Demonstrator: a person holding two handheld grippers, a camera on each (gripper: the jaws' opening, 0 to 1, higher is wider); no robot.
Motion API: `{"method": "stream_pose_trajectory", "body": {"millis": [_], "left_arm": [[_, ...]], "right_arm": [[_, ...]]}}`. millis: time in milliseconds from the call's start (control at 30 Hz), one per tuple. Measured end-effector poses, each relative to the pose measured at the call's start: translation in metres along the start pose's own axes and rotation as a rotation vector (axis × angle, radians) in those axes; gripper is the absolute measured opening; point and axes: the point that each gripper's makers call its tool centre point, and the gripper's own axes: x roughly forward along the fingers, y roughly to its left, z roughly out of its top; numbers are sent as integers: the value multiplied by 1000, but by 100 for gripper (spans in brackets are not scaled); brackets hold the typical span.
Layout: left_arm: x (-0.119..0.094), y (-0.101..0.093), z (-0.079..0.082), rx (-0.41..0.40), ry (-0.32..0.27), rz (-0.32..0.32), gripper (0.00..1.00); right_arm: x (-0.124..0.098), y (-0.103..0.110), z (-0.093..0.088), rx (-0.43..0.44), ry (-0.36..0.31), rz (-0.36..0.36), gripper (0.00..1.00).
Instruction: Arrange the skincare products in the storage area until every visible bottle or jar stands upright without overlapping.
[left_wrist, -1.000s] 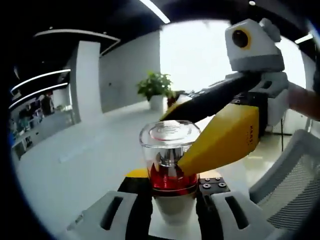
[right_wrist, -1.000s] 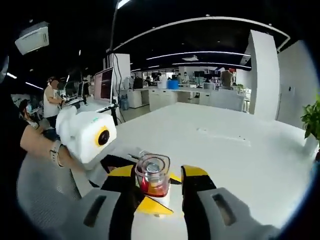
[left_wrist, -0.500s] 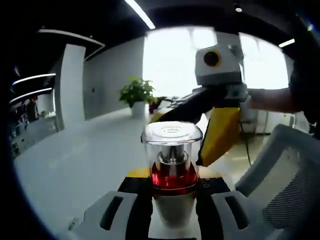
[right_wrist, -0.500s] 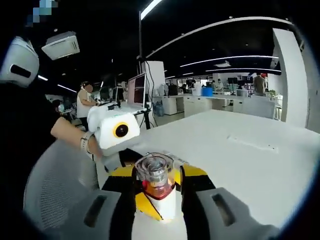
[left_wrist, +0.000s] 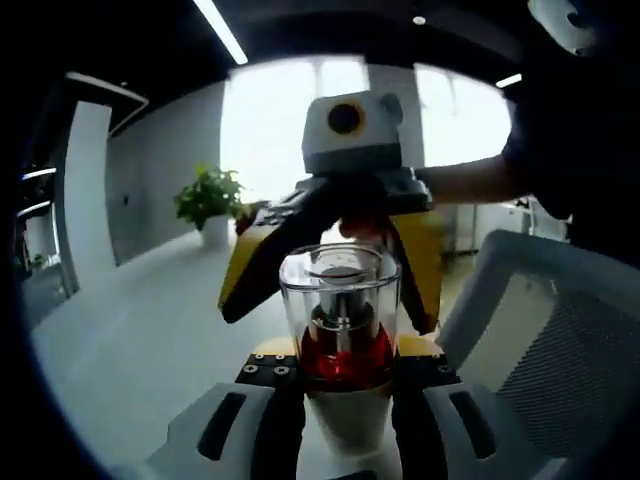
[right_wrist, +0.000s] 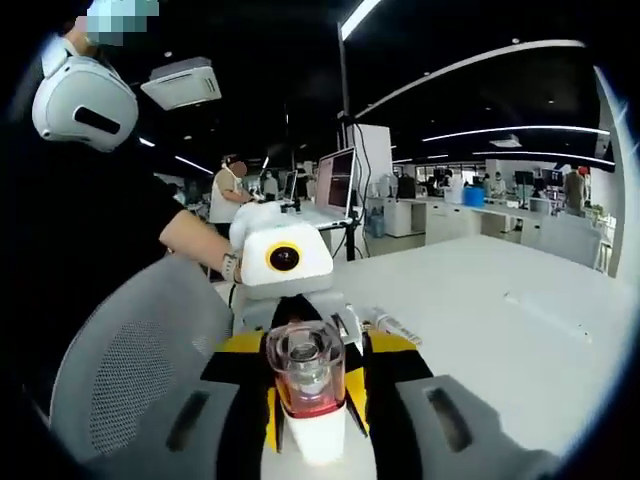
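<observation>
Between both claws: one bottle (left_wrist: 341, 335), left claw (left_wrist: 340, 400) clamped on it

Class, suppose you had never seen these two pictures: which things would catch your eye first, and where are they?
A clear-capped bottle with red liquid stands out, sitting between both grippers' yellow-and-black jaws at the centre of each view. Behind it in the left gripper view looms the right gripper. A grey mesh chair sits left in the right gripper view.

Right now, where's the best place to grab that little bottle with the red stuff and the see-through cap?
Grab the bottle low, on its white base, squeezing from both sides like the left gripper does. That part looks plain and straight, so the jaws probably sit flat. The clear cap on top might pull off or slip, so leave it alone. The right gripper looks clamped on it too.
</observation>
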Motion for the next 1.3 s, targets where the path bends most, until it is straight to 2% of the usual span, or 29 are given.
{"method": "stream_pose_trajectory", "body": {"millis": [167, 300, 533, 667, 733, 800, 867, 1000, 1067, 1100, 1300], "left_arm": [[1, -1, -1, 15, 17, -41, 29], [2, -2, -1, 28, 31, -57, 29], [3, -2, -2, 52, 55, -44, 30], [2, 7, 0, 24, 54, 29, 32], [0, 14, -2, -4, 64, 84, 39], [-2, 19, -4, 14, 74, 121, 45], [-6, 18, -5, -30, 76, 135, 44], [-10, 19, -9, -41, 94, 171, 43], [-13, 23, -13, -43, 108, 205, 44], [-16, 25, -15, -80, 113, 236, 45], [-19, 32, -12, -116, 122, 329, 42]], "right_arm": [[3, 12, 1, -22, 12, 85, 29], [1, 9, 0, -45, 22, 70, 28], [0, 5, -1, 10, 34, -4, 27], [-4, -3, -3, 63, 53, -71, 27], [-4, -7, -4, 95, 69, -117, 27], [-4, -9, -4, 102, 79, -147, 27], [-1, -9, -4, 107, 90, -175, 27], [2, -17, -4, 152, 127, -263, 27], [5, -19, -4, 165, 139, -293, 27], [6, -21, -4, 165, 148, -304, 27], [11, -30, -4, 144, 215, -420, 27]]}}
